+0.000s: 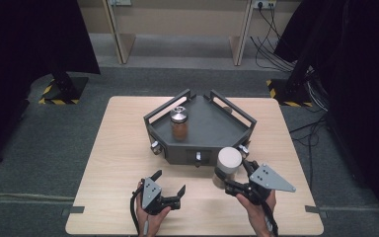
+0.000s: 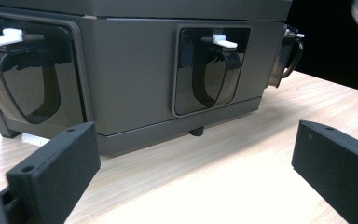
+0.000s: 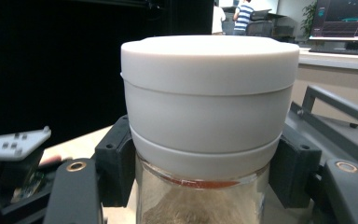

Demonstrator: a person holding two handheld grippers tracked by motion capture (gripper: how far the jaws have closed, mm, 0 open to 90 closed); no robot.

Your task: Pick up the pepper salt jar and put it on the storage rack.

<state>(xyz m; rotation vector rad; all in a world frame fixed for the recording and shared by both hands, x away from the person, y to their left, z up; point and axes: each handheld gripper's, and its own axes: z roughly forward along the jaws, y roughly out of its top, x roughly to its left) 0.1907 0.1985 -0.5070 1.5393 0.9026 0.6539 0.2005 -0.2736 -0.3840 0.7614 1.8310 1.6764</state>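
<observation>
Two claws: right claw (image 1: 233,178) grips white-lidded jar (image 1: 228,165); left claw (image 1: 169,183) gapes wide, empty.

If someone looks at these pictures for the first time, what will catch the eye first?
Probably the white-lidded glass jar, gripped between the fingers of the right gripper at the near right corner of the dark grey tray. Next, the second jar with a metal lid standing inside that tray, while the left gripper hovers open over the table.

High view looks down and forward over the whole table (image 1: 128,148). Left gripper view sits low, close before the grey tray (image 2: 135,70); right gripper view faces a white-lidded jar (image 3: 205,93) nearly touching, tray behind
</observation>
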